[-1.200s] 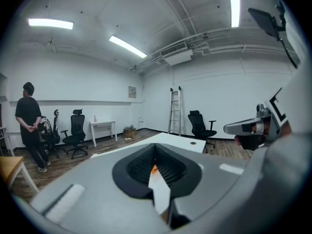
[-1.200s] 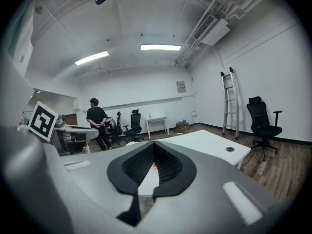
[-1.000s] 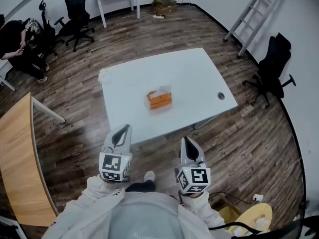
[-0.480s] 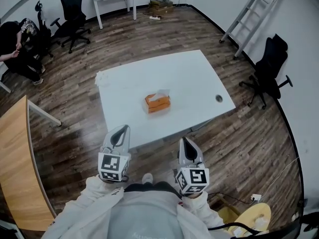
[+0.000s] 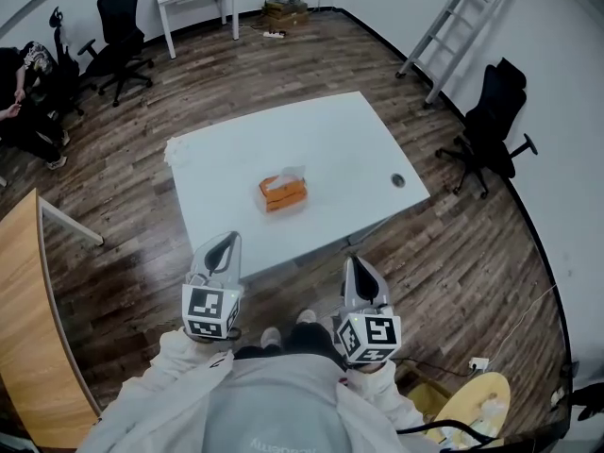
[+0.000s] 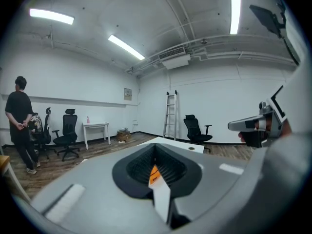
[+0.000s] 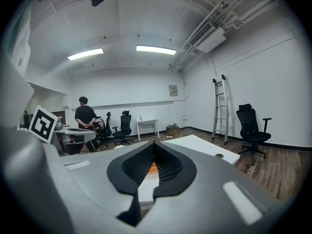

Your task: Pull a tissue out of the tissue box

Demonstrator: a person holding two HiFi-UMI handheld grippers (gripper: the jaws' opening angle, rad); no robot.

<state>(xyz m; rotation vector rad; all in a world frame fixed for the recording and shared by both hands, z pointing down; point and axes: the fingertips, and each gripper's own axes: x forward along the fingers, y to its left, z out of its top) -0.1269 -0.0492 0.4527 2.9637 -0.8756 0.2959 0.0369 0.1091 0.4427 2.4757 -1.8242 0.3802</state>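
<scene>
I am holding left tool (image 5: 230,241) and right tool (image 5: 352,263) closed and empty, low in frame. Tissue box (image 5: 282,193) is sitting mid-tabletop (image 5: 340,144), up-frame between them, long axis running across; left tool is looking slightly nearer.

Ahead of both grippers, the tissue box (image 5: 283,193) is orange, with a white tissue (image 5: 293,171) at its top, on a white table (image 5: 330,149). The left gripper (image 5: 229,240) and right gripper (image 5: 355,262) are grey with black pads (image 7: 134,168) and bear black-and-white square markers (image 5: 209,311). The floor (image 5: 123,253) beneath them is dark brown planking.
</scene>
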